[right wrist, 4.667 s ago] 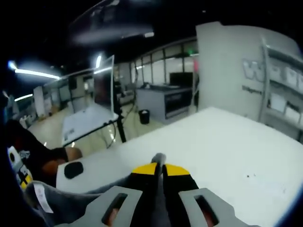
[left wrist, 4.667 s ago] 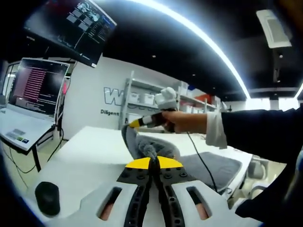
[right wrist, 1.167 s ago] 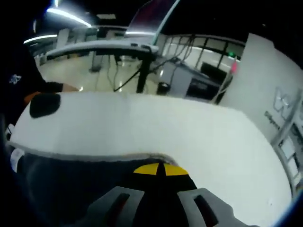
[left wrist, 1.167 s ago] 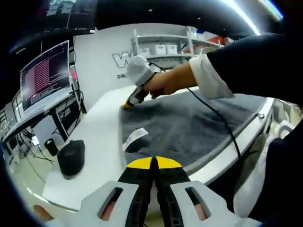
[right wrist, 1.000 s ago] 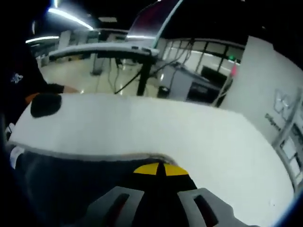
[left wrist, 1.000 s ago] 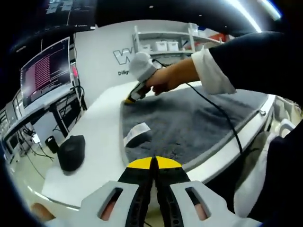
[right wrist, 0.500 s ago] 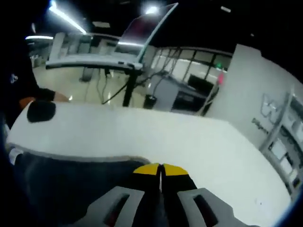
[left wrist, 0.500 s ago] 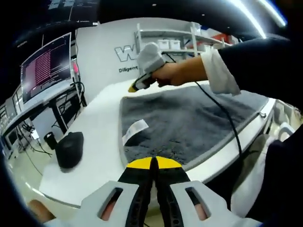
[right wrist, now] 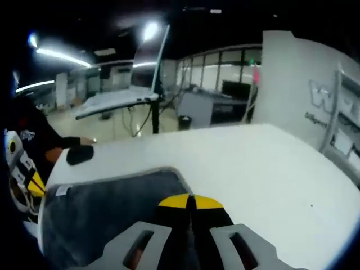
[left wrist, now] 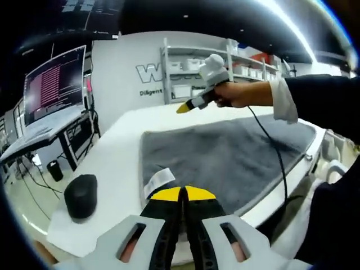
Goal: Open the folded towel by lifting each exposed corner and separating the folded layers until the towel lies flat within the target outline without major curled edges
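A: Grey terry towel (left wrist: pixel 225 157) now spread flat on the white table (left wrist: pixel 118 163); right gripper (left wrist: pixel 185 107) has lifted clear of the far corner.
B: Jaws?
A: Both together, empty. Left gripper (left wrist: pixel 183 194) hovers at the near edge by the white label (left wrist: pixel 157 181). Unfolding looks done.

White worktop (left wrist: pixel 121 149). Black mouse (left wrist: pixel 80 194) near its corner. White wall (left wrist: pixel 126 67) with lettering, shelving unit (left wrist: pixel 194 67) with boxes against it. Monitor (left wrist: pixel 53 84) on side desk. Curved ceiling light strip (left wrist: pixel 295 28). Glass partitions (right wrist: pixel 216 70), glossy floor (right wrist: pixel 104 126).
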`<state>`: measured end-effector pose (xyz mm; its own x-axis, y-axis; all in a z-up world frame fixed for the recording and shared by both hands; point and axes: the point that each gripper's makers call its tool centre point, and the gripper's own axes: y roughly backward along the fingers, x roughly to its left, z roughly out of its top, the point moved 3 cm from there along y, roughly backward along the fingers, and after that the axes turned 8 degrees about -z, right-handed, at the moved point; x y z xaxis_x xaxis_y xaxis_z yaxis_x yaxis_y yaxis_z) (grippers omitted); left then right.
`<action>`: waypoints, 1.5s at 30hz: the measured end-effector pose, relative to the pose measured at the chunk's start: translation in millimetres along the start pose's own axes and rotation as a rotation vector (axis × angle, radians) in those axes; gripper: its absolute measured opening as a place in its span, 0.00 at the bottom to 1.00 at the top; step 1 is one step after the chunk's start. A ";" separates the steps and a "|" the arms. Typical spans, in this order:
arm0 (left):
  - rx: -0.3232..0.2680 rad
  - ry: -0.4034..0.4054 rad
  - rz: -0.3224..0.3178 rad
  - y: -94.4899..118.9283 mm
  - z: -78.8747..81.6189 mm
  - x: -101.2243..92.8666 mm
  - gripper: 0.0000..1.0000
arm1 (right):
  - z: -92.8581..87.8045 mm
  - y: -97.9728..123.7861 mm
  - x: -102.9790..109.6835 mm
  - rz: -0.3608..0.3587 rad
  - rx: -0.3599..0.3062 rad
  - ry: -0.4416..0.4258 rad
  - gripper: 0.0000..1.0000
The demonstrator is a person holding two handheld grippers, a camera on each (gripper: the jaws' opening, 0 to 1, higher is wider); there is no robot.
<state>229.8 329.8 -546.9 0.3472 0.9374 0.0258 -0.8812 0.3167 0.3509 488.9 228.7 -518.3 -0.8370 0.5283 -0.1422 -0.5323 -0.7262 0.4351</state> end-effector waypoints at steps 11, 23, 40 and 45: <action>-0.011 -0.038 0.017 -41.5 25.5 12.8 0.01 | -24.4 62.4 -7.8 0.051 0.023 -0.008 0.00; 0.003 -0.025 -0.023 -83.8 42.5 18.9 0.01 | -58.1 104.6 -11.4 0.073 0.034 0.010 0.00; 0.085 0.020 -0.012 -133.7 29.0 36.4 0.01 | -119.7 118.8 14.6 0.131 0.100 0.033 0.00; 0.108 0.006 -0.002 -139.5 23.0 33.3 0.01 | -126.4 119.2 13.1 0.129 0.102 0.039 0.00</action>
<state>371.7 313.5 -573.4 0.3468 0.9377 0.0195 -0.8406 0.3015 0.4499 398.6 93.5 -580.7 -0.9028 0.4151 -0.1125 -0.4063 -0.7371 0.5400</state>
